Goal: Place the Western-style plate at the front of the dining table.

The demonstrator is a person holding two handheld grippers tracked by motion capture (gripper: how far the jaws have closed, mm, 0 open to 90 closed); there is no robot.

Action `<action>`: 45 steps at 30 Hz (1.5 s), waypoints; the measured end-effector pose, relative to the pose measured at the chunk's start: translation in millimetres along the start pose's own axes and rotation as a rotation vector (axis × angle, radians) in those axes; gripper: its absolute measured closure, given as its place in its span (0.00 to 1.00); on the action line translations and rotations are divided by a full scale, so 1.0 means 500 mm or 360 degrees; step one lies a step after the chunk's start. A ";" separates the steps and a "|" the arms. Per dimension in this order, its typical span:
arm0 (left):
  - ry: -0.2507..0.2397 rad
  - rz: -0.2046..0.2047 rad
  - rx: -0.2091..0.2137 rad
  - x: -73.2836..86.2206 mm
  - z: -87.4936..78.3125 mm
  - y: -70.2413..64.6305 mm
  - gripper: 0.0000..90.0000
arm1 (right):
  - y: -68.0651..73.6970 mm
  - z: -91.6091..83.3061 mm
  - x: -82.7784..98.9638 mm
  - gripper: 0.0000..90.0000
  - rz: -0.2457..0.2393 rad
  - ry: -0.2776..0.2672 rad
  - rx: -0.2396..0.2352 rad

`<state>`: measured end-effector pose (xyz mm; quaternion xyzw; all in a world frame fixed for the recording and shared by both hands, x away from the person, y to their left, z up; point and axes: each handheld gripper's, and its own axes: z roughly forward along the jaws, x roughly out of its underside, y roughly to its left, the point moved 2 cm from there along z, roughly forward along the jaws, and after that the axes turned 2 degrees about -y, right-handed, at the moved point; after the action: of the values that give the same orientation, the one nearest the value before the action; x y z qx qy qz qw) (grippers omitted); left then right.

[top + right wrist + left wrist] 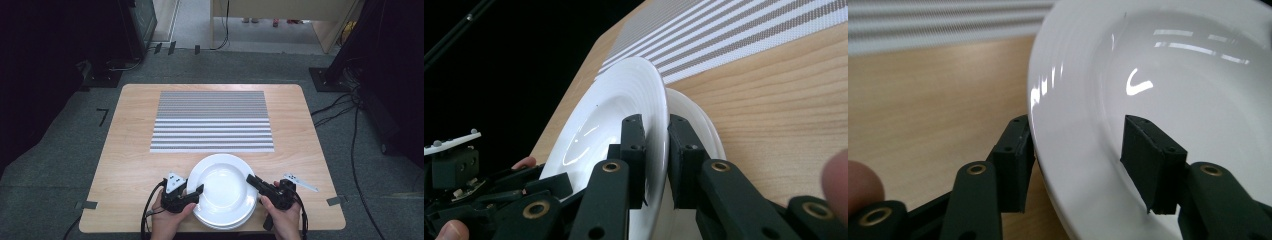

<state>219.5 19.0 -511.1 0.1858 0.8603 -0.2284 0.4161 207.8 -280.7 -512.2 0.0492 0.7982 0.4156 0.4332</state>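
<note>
A glossy white upper plate (222, 186), round with a wide ridged rim, sits on a second white plate (696, 117) at the near edge of the pale wood-grain surface (127, 150). In the right gripper view the upper plate is tilted clear of the lower one. The right gripper (253, 181) has its black jaws narrowed onto the upper plate's right rim, one jaw over and one under, pressed close to the rim. The left gripper (196, 192) straddles the left rim with its jaws wider apart, one inside the bowl and one outside; whether they press the rim cannot be told. Beyond the plates lies a rectangular woven placemat (212, 120) in grey and white stripes.
</note>
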 end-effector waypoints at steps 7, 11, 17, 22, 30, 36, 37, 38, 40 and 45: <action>-0.0038 0.0001 0.0003 -0.003 -0.006 0.001 0.52 | 0.001 0.004 0.003 0.89 -0.0075 -0.0064 -0.0053; -0.0058 -0.0005 0.0001 -0.004 -0.009 0.001 0.53 | 0.000 0.006 0.005 0.89 -0.0094 -0.0084 -0.0055; -0.0119 0.0006 -0.0043 -0.005 -0.016 0.001 0.61 | -0.002 0.012 0.010 0.88 -0.0090 -0.0095 -0.0029; -0.0154 0.0005 -0.0042 -0.006 -0.019 0.001 0.65 | -0.005 0.014 0.013 0.87 -0.0078 -0.0092 -0.0002; -0.0207 -0.0038 0.0009 -0.010 -0.026 0.004 0.67 | -0.004 0.011 0.012 0.87 -0.0056 -0.0115 -0.0002; -0.0211 -0.0058 0.0013 -0.011 -0.026 0.007 0.69 | 0.002 0.011 0.014 0.87 -0.0039 -0.0133 0.0023; -0.0217 -0.0075 0.0018 -0.012 -0.025 0.009 0.70 | 0.007 0.011 0.012 0.87 -0.0066 -0.0137 0.0037; -0.0217 -0.0073 0.0018 -0.013 -0.024 0.011 0.70 | 0.010 0.011 0.010 0.87 -0.0068 -0.0141 0.0042; -0.0217 -0.0081 0.0024 -0.015 -0.023 0.012 0.70 | 0.013 0.011 0.008 0.87 -0.0076 -0.0142 0.0047; -0.0238 -0.0138 0.0031 -0.028 -0.024 0.024 0.72 | 0.027 0.017 -0.005 0.87 -0.0102 -0.0147 0.0051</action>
<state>226.1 33.7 -496.1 0.1348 0.8320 -0.2676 0.4669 211.7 -267.8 -503.3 0.0497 0.7850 0.3861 0.4818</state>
